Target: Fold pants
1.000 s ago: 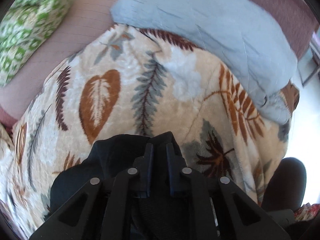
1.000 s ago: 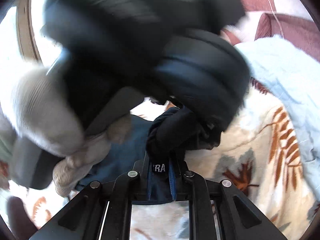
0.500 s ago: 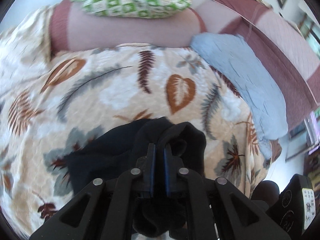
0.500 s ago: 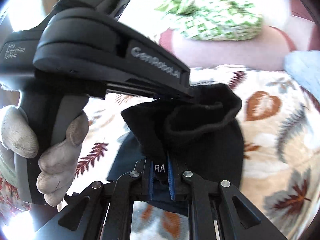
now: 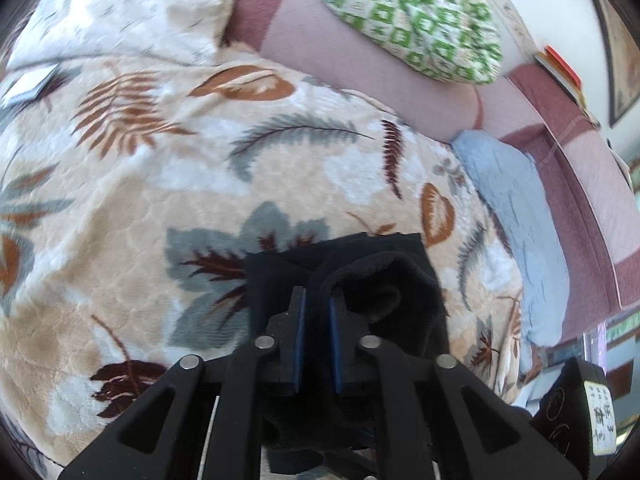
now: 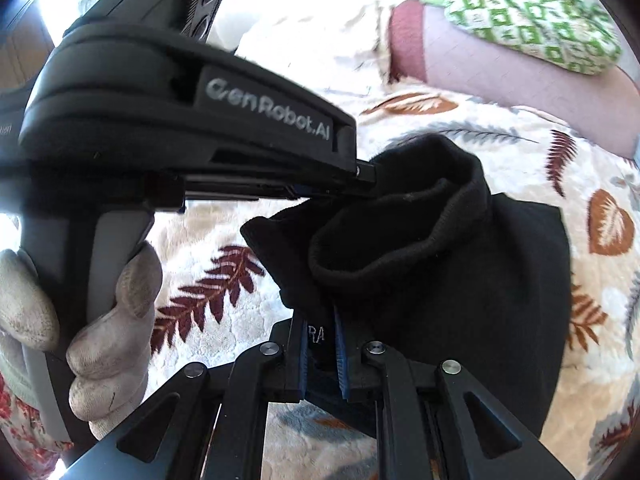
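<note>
Black pants (image 5: pixel 384 280) hang bunched between both grippers above a leaf-print blanket (image 5: pixel 160 208). My left gripper (image 5: pixel 317 300) is shut on a fold of the pants. My right gripper (image 6: pixel 320 320) is shut on the waistband edge of the pants (image 6: pixel 460 280), where a white label shows. In the right wrist view the left gripper's body crosses from the left and its tip (image 6: pixel 366 174) pinches the ribbed waistband. The rest of the pants lies on the blanket below.
A green patterned pillow (image 5: pixel 420 20) and a pink bolster (image 5: pixel 360 72) lie at the head of the bed. A light blue quilted cover (image 5: pixel 516 224) lies along the right. A gloved hand (image 6: pixel 112 320) holds the left gripper's handle.
Both grippers have swung with the pants from the blue cover side toward the pillow end of the bed. The grip on the pants is the same.
</note>
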`<control>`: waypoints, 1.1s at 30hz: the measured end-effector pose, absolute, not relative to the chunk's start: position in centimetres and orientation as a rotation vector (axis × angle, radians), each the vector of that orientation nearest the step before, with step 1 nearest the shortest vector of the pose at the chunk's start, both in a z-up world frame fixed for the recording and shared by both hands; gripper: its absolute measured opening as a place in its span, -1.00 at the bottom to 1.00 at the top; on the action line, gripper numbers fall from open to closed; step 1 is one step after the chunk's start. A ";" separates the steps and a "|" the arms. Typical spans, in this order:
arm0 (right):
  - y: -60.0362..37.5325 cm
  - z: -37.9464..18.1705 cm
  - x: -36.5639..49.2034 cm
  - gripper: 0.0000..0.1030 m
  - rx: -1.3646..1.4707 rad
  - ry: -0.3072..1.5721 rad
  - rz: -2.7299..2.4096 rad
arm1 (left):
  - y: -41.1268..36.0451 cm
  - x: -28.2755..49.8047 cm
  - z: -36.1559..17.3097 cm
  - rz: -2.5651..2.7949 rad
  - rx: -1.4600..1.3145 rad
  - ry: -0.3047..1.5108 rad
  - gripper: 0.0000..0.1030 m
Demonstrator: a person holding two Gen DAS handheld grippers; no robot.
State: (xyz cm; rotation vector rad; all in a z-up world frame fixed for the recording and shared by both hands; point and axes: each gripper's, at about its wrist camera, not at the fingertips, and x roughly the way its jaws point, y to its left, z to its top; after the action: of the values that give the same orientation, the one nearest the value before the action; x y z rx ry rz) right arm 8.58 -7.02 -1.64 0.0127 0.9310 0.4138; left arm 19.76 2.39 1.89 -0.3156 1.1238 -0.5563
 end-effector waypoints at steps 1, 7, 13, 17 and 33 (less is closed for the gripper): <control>-6.7 -1.9 8.6 -0.69 -0.002 0.934 0.411 | 3.2 19.9 1.5 -0.549 -0.348 1.135 -0.44; -8.7 0.5 7.3 -0.65 -0.001 0.927 0.440 | 8.2 18.1 0.5 -0.562 -0.542 1.085 0.27; -11.6 4.8 6.8 0.34 0.104 0.858 0.485 | 10.8 17.3 -1.0 -0.543 -0.643 1.054 0.34; -10.5 5.2 7.1 0.33 0.123 0.901 0.563 | 11.8 17.1 -1.0 -0.525 -0.653 1.043 0.34; -6.1 -0.5 19.2 -0.14 -0.065 1.082 0.225 | 12.0 17.0 -1.7 -0.391 -0.534 1.037 0.34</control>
State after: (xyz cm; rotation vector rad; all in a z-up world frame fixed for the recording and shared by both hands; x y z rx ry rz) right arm 19.17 -6.06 -0.52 -0.0652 1.0824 0.2253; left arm 16.97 12.00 -1.74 -0.5339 1.0374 -0.3905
